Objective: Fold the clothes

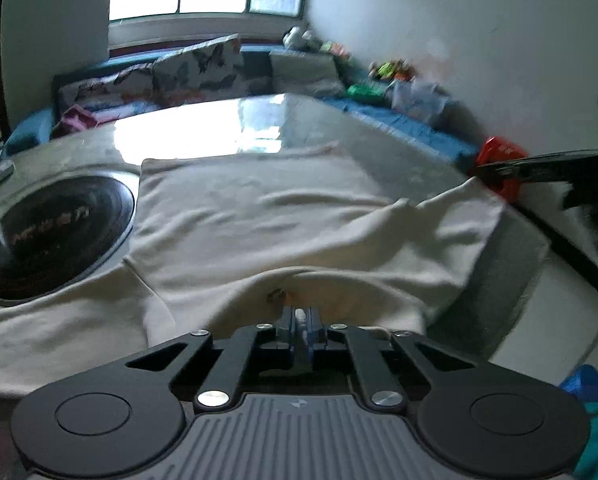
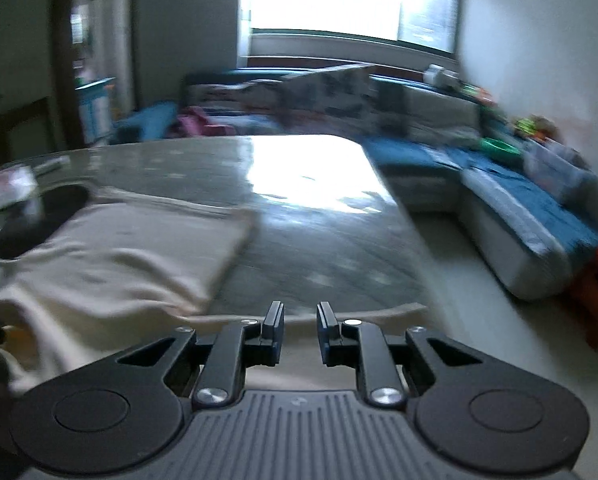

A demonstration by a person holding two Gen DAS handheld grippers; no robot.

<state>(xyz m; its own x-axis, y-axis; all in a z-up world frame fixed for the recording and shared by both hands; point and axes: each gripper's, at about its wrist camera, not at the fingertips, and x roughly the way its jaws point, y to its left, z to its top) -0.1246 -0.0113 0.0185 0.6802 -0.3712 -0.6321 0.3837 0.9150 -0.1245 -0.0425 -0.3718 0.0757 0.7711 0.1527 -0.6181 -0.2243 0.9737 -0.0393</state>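
Your left gripper (image 1: 300, 316) pinches the cream shirt (image 1: 259, 216) at the table's (image 2: 319, 240) near edge, ready to lift a fold; your right gripper (image 2: 297, 320) hovers slightly parted, empty, above the hem.

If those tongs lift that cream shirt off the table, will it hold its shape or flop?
Probably flop: the cream shirt lies in soft wrinkles and bunches at the left tongs, which are shut on its edge. It looks thin and light, and may slide easily on the glossy table.

I see soft, matt cream cloth (image 1: 259, 220) ahead of my claw, on a shiny, smooth stone-like table (image 2: 319, 216).
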